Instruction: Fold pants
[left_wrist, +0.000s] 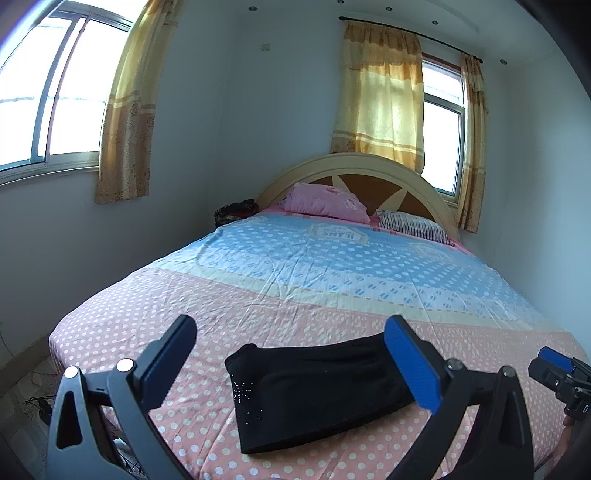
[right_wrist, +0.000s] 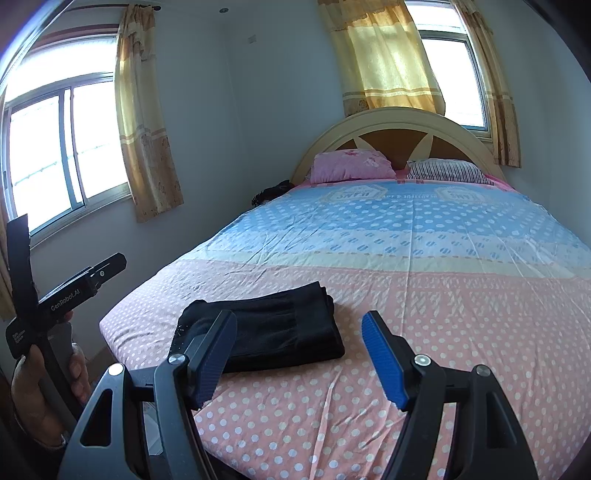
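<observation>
Left wrist view first. Our left tongs (left_wrist: 291, 354) are spread wide and pinching nothing, hovering above the near end of the bed (left_wrist: 332, 266). The black pants (left_wrist: 317, 391) lie between the two fingers from this angle, dead ahead at twelve o'clock and below the tips, already folded into a compact bundle on the pink dotted sheet near the foot edge. The bundle's long axis runs roughly from eight o'clock to two o'clock, with a small sparkly motif on its left end. Over at four o'clock, the right tongs (left_wrist: 554, 360) poke in from the edge; from here we cannot tell how they stand.

Now the right wrist view. Our right tongs (right_wrist: 299, 350) are also spread apart and empty. The pants (right_wrist: 269, 332) sit off toward eleven o'clock, partly behind the left-hand finger, long axis running nine to three across the view. The bed (right_wrist: 443, 295) stretches away at twelve, a pink pillow (right_wrist: 351, 164) and a striped pillow (right_wrist: 447, 170) against the headboard (right_wrist: 399, 122). At nine o'clock the person's left hand (right_wrist: 44, 387) grips the other tool's handle.

Our call: the fold looks essentially finished, and the left tongs are the nearer pair, lined up over the bundle. Any last tidy-up would come from that side, taken across the short edge.
</observation>
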